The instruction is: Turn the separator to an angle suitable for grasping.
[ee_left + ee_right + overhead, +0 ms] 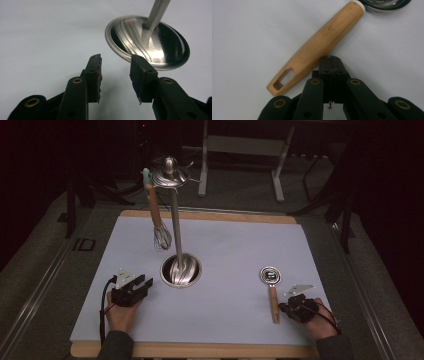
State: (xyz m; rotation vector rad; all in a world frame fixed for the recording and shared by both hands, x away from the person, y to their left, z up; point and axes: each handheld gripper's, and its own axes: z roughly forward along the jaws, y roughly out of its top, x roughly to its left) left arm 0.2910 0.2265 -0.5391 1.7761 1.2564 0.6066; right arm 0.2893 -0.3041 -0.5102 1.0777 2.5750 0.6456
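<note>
overhead, a white mat (240, 245) in a dark room; left tongs (138, 285) wide, right tongs (291, 304) closed, empty.

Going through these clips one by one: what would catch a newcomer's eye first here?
The tall steel stand rising from its round base at the middle of the white mat, with a whisk hanging from its top. Next, the wooden-handled strainer lying flat at the right, beside the shut right tongs. The left tongs stand open and empty near the base.

Dim lab, white-covered table (235, 245), metal frame stand (245, 150) behind
</note>
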